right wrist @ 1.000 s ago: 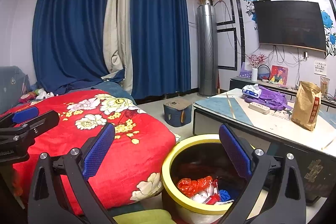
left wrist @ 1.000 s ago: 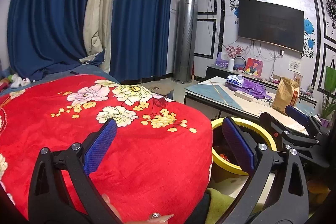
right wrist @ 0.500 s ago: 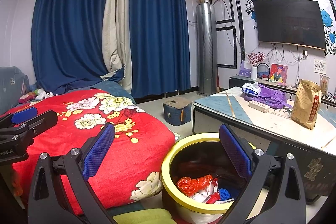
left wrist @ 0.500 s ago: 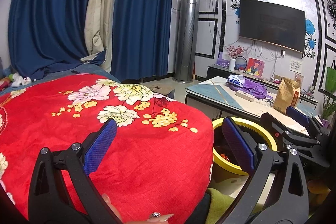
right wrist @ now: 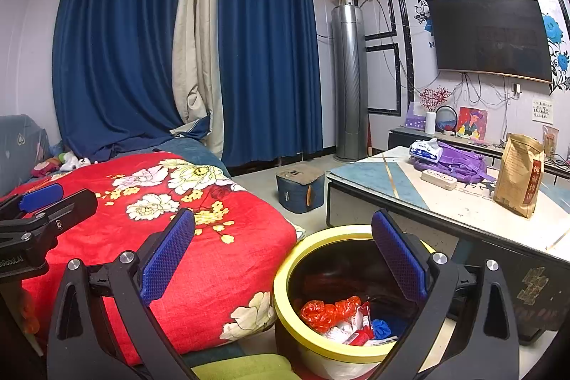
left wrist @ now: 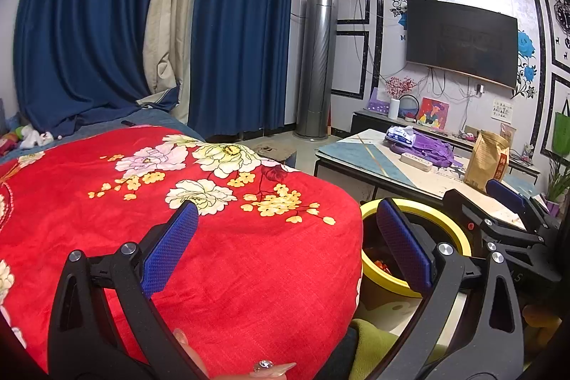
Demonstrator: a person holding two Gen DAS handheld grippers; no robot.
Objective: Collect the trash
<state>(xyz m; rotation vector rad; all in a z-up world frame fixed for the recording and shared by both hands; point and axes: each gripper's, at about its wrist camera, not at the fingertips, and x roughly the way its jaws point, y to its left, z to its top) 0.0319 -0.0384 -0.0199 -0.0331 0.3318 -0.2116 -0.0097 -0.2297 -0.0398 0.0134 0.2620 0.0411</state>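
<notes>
- Left gripper — jaws spread wide, nothing held, above the red floral blanket.
- Right gripper — likewise spread and empty, over the round yellow-rimmed bin.
- Crumpled red, white and blue trash lies inside the bin.

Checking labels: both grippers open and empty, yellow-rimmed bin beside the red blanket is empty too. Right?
Not quite: the bin is not empty. The right wrist view shows red, white and blue wrappers in it. The left gripper and right gripper are open and empty, beside the red blanket.
</notes>
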